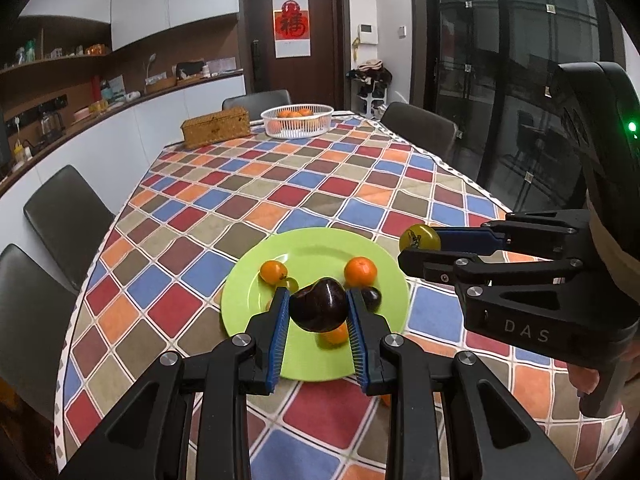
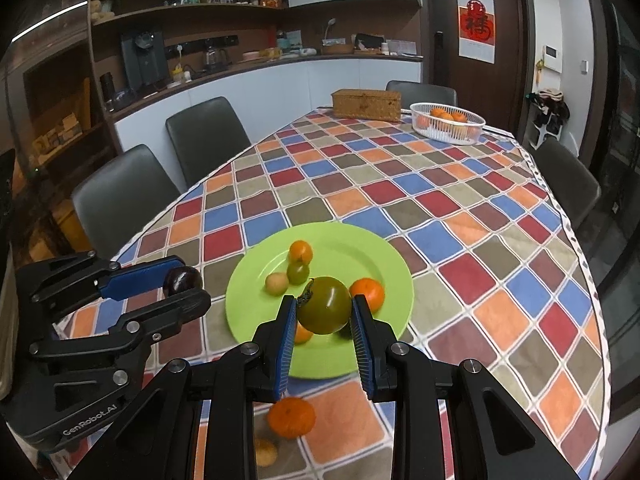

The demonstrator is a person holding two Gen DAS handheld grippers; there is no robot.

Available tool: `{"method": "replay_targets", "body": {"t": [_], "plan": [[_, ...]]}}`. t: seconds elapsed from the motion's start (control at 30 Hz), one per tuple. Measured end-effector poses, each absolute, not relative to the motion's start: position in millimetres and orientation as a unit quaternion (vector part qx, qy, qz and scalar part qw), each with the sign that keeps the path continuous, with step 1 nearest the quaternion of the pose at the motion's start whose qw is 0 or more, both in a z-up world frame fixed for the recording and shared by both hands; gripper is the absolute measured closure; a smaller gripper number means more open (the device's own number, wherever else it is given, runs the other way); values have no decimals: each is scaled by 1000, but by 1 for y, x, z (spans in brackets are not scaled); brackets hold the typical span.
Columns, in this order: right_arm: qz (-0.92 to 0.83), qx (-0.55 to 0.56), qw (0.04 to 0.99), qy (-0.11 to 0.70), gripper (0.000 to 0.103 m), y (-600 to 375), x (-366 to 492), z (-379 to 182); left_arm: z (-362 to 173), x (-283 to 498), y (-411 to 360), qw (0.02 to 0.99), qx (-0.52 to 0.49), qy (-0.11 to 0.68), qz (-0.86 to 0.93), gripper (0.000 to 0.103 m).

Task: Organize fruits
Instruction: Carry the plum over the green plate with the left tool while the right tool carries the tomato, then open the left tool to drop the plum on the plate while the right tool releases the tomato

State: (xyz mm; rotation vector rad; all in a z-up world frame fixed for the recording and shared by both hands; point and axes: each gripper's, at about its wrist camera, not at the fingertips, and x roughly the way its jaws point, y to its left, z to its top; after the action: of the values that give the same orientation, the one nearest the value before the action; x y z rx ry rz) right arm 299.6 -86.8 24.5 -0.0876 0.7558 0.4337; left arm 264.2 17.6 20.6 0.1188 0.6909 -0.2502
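Plum (image 1: 318,304) — long axis tilted up-right

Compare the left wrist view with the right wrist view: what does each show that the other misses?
Only the left wrist view shows the glass doors. Only the right wrist view shows the loose orange on the tablecloth, short of the green plate. Both show that plate, the white basket, the left gripper shut on the dark plum and the right gripper shut on the green fruit.

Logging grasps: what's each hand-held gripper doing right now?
Left hand-held gripper: closed on dark plum.
Right hand-held gripper: closed on green fruit.
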Motion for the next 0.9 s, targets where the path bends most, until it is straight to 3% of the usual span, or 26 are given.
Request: {"method": "replay_targets", "body": {"t": [0.9], "plan": [[205, -52, 869, 447, 74, -58, 386, -37, -43, 355, 47, 888, -12, 443, -122, 75]]}}
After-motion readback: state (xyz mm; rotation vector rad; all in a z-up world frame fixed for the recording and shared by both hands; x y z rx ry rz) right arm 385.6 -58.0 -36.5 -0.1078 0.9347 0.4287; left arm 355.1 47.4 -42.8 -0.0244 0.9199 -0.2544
